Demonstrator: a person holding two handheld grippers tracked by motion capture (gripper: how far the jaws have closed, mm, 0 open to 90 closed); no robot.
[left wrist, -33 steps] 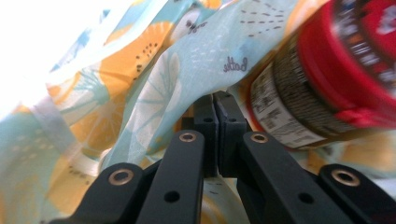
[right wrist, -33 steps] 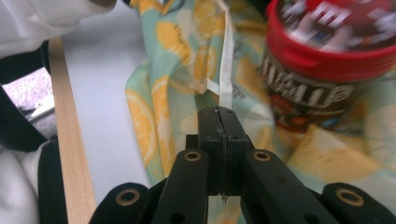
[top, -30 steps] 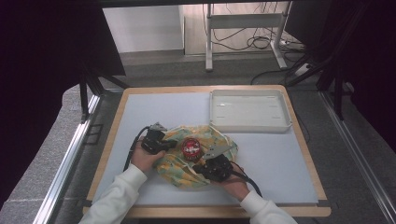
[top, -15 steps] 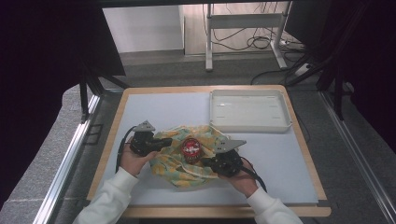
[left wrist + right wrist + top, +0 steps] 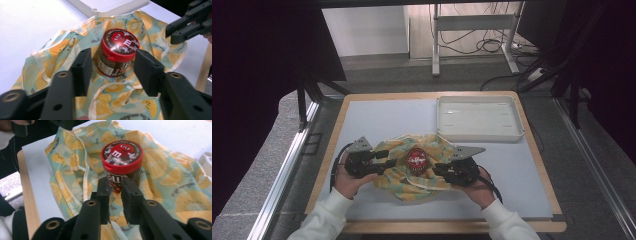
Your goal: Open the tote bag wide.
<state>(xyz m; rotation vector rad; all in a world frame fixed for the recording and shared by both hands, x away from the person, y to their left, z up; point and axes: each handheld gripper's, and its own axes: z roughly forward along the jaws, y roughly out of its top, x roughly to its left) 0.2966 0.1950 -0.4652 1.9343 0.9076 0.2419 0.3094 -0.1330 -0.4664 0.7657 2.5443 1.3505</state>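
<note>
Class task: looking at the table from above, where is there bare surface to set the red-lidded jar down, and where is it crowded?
Bare mat lies left of the white tray, and right of the cloth below the tray. The cloth with the jar is crowded.

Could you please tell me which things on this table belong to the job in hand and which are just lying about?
In the job:
- red-lidded candy jar
- lemon-print cloth bag spread under it
- left gripper, fingers apart
- right gripper, fingers narrowly apart

Lying about:
- white tray at the table's far right

Lab: curtained rig table [image 5: 362, 107], cables [image 5: 492, 45]
</note>
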